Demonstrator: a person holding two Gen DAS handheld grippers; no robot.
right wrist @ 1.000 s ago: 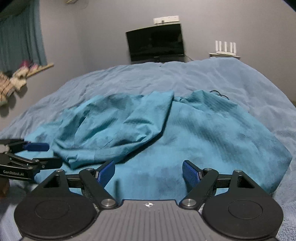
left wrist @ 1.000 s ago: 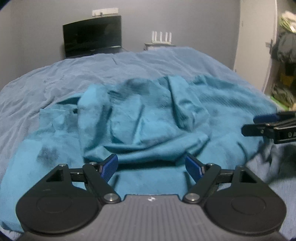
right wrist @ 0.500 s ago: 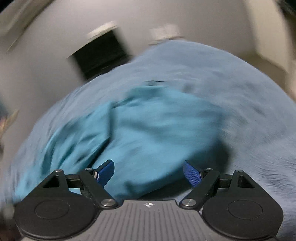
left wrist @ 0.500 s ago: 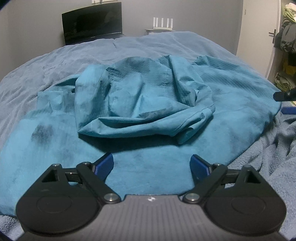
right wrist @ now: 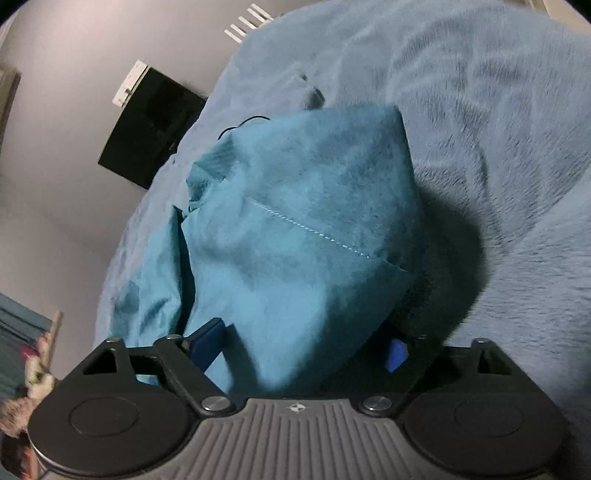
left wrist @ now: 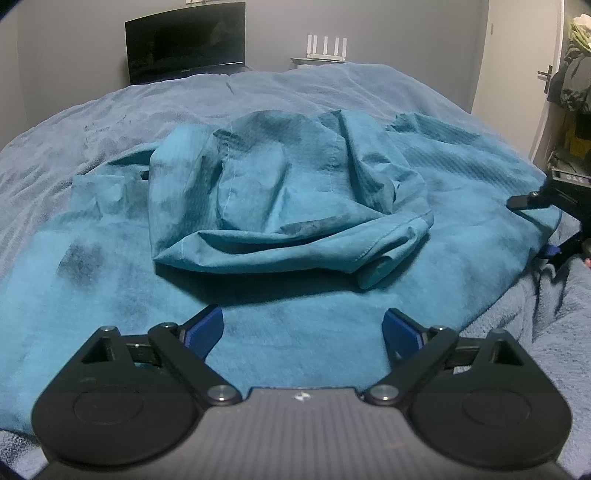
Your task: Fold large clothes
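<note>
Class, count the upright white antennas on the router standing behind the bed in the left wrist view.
4, standing side by side on the white router, on a shelf right of the dark monitor, beyond the bed.

left claw (left wrist: 302, 328): black, blue-padded fingers spread wide, level, nothing btwn them.
right claw (right wrist: 303, 347): rolled sideways, fingers apart, cloth btwn, not pinched.

Teal garment (left wrist: 288, 206) fills the middle of the frame, mottled with darker smudges, pale stitching along its seams. Under it, a grey-blue blanket (left wrist: 110, 114). Black screen (left wrist: 184, 40) upper left, white router (left wrist: 327, 48) at top centre, grey wall (left wrist: 406, 29) behind. Both grippers, left gripper (left wrist: 303, 328) and right gripper (right wrist: 301, 345), are black with blue pads (left wrist: 205, 326).
</note>
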